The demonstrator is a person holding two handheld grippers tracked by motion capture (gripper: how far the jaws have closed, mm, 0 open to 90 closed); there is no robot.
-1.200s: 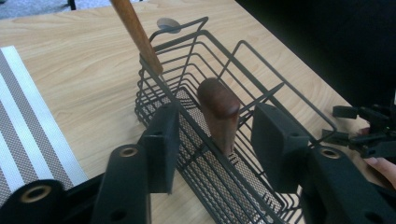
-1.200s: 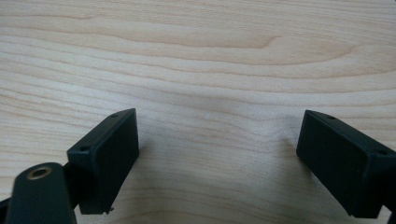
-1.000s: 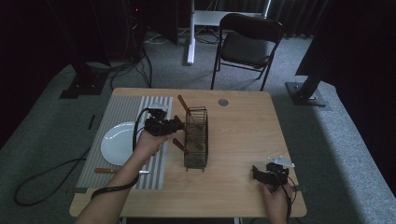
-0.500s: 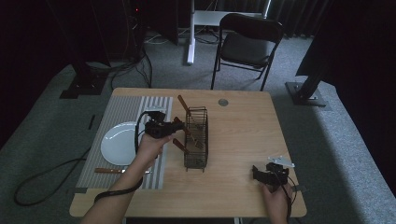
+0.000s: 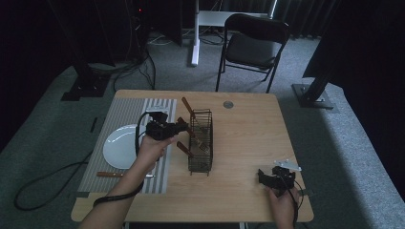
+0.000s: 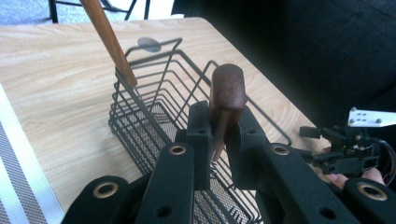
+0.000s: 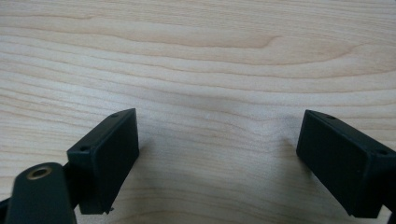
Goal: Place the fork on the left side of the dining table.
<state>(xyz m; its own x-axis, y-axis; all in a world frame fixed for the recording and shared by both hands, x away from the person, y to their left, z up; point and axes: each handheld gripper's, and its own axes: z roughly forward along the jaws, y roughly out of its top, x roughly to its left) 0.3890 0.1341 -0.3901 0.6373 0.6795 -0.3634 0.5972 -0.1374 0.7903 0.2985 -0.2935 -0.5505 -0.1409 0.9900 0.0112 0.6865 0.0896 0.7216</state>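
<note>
Our left gripper (image 6: pixel 219 140) clamps a dark wooden utensil handle (image 6: pixel 227 93) that may snag the black wire basket (image 5: pixel 200 143); our right gripper (image 7: pixel 217 154), wide apart, apparently rests idle.

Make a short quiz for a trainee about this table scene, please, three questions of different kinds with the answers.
1. True or false: the left gripper is shut on a wooden handle.
2. Where does the white plate lie? A) inside the wire basket B) on the striped mat C) on the chair
3. Fill in: the right gripper hangs over bare ___ with its jaws apart.

Key
1. True; the handle stands over the wire basket.
2. B, the striped mat.
3. Table.
</note>
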